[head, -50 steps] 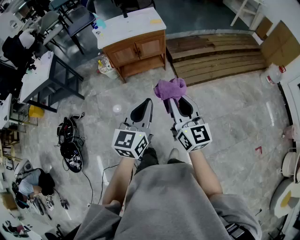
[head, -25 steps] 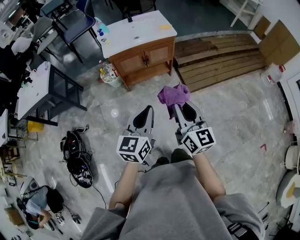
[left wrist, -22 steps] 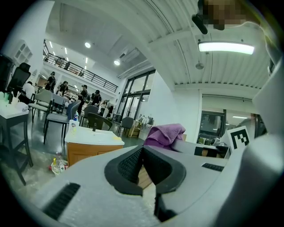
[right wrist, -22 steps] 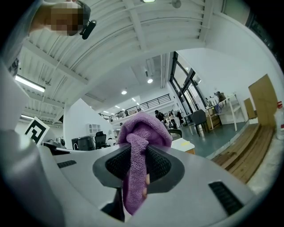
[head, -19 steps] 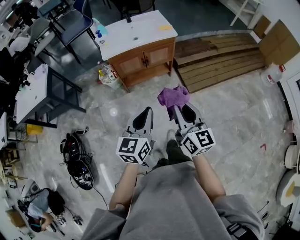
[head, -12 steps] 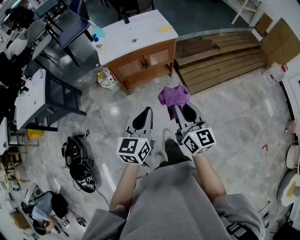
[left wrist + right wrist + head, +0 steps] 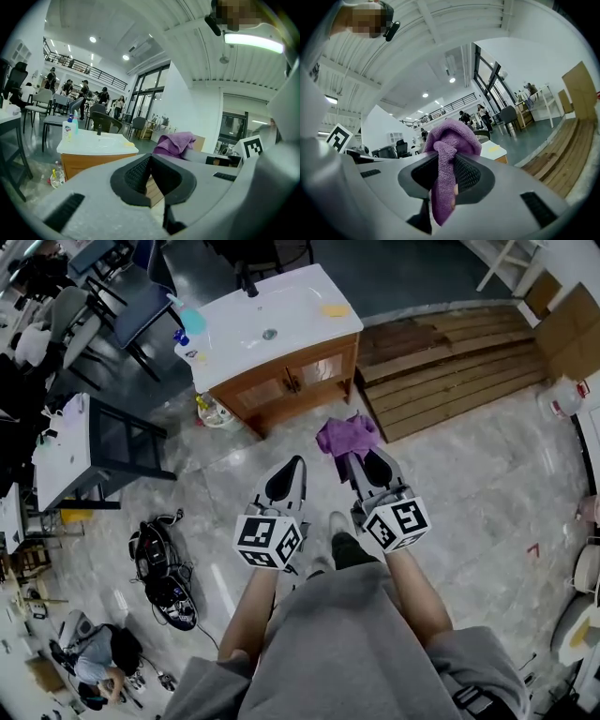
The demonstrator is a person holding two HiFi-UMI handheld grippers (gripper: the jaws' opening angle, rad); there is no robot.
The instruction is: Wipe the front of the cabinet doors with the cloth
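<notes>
The wooden cabinet with a white sink top stands ahead of me, its two doors shut and facing me. My right gripper is shut on a purple cloth, which bunches up above the jaws and hangs down between them. It is held over the floor, well short of the doors. My left gripper is beside it, shut, with nothing between the pads. In the left gripper view the cabinet lies to the left and the cloth to the right.
Wooden planks lie on the floor right of the cabinet. Bottles stand at the cabinet's left foot. A dark-framed table and chairs stand at the left. Bags and cables lie on the marble floor. A person crouches at the lower left.
The cabinet has grown larger and come nearer as I step toward it. Both grippers hold their pose, the cloth still in the right one.
</notes>
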